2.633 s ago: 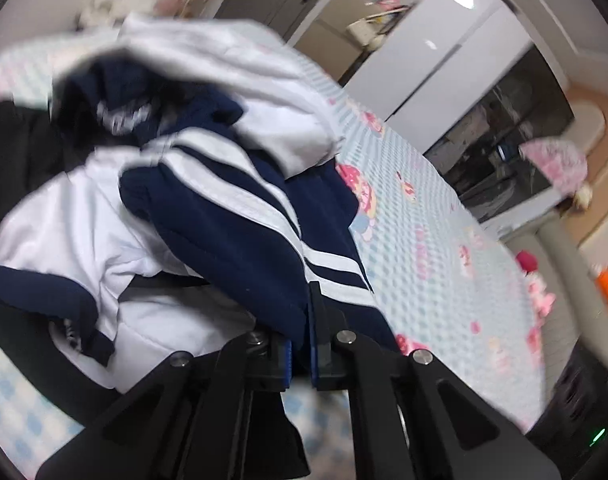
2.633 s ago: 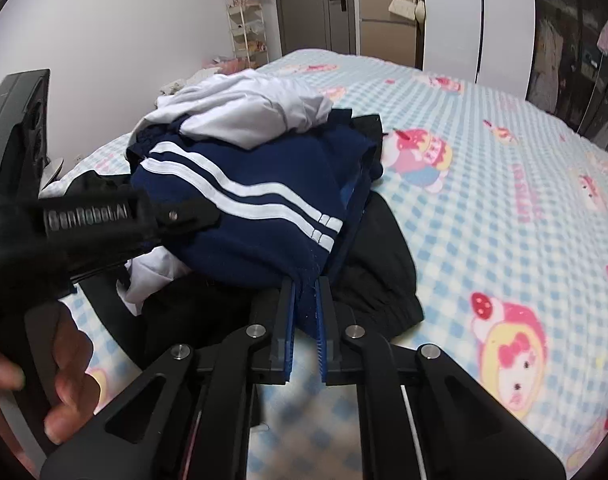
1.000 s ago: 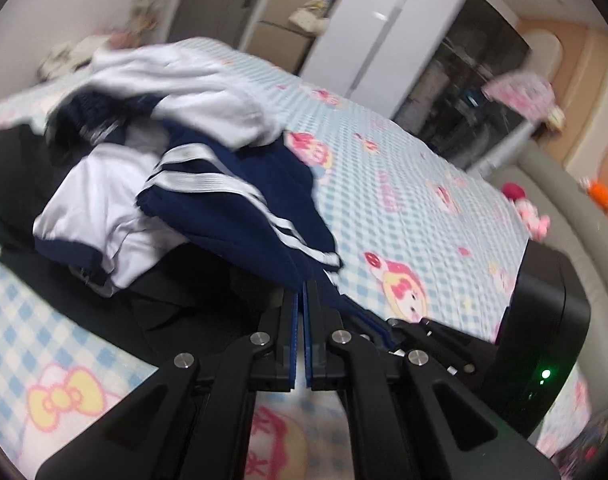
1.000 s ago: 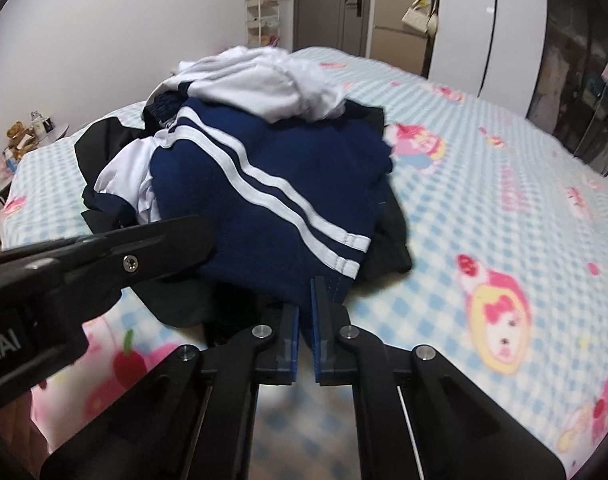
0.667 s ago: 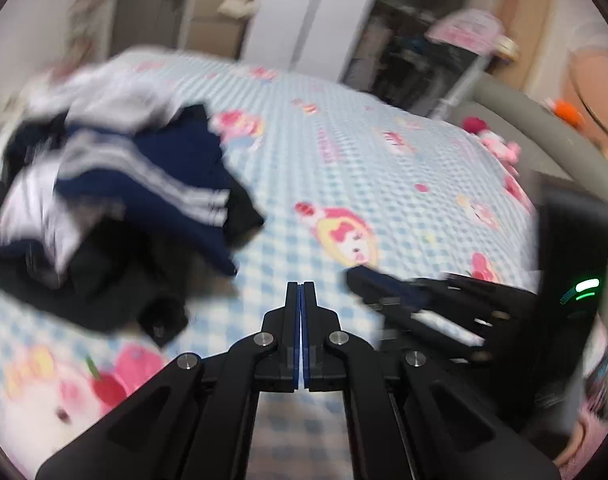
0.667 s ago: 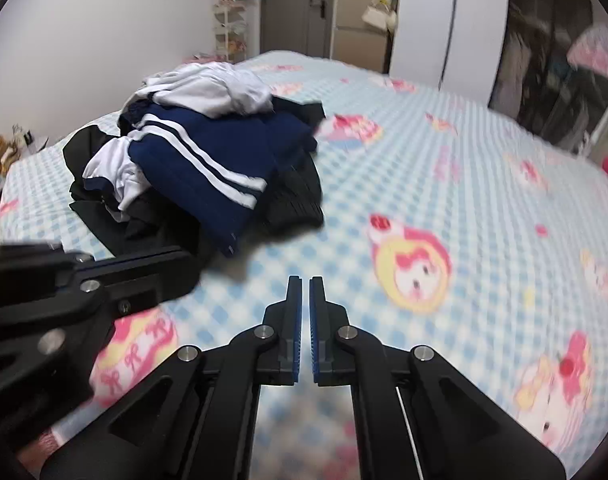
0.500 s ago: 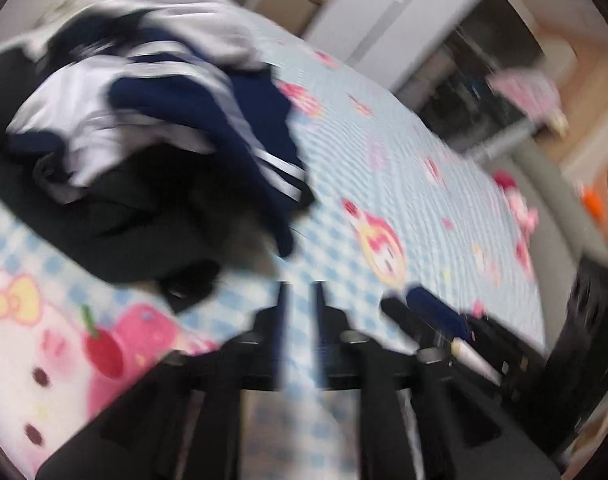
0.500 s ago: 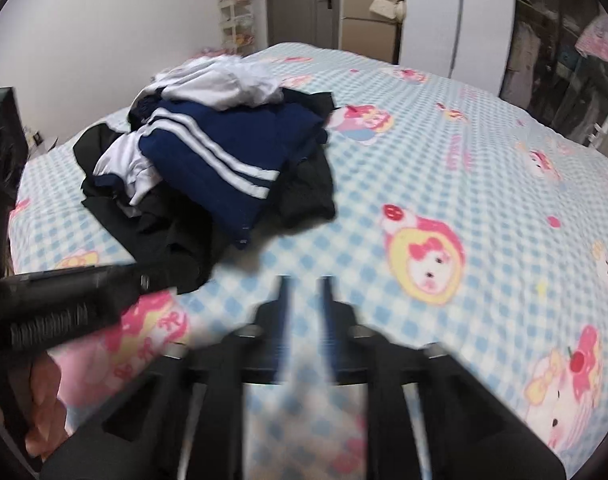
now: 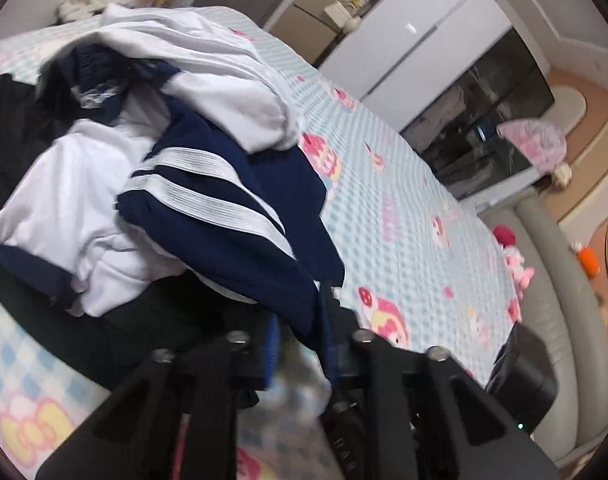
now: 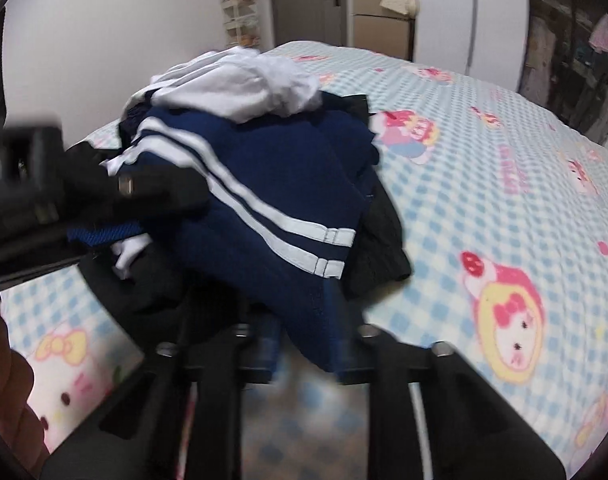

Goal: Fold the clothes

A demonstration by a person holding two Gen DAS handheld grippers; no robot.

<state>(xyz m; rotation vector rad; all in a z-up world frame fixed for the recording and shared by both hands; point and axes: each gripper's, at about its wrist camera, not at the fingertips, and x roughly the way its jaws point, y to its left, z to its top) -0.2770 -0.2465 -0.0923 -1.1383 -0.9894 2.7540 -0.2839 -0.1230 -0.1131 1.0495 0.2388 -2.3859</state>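
1. One bed covered by a light blue checked sheet with pink cartoon prints fills both views; its far corners run off the edge.
2. One heap of clothes lies on the sheet toward its left side. The pieces overlap, so no sure count is possible; four kinds show.
3. A black garment lies lowest, mostly buried.
4. Two white pieces show: a crumpled one on top and a second with navy trim on the left; whether they are one garment cannot be told.
5. A navy garment with two white stripes drapes over the front of the heap, its lower hem hanging toward both cameras.
6. The left gripper is blurred, its jaws closing with the navy hem between them; the pads do not clearly press it yet.
7. The right gripper is likewise blurred and closing, navy hem in the gap, grip not clear.
8. The person's fingers are cut off at the left edge of the right wrist view.
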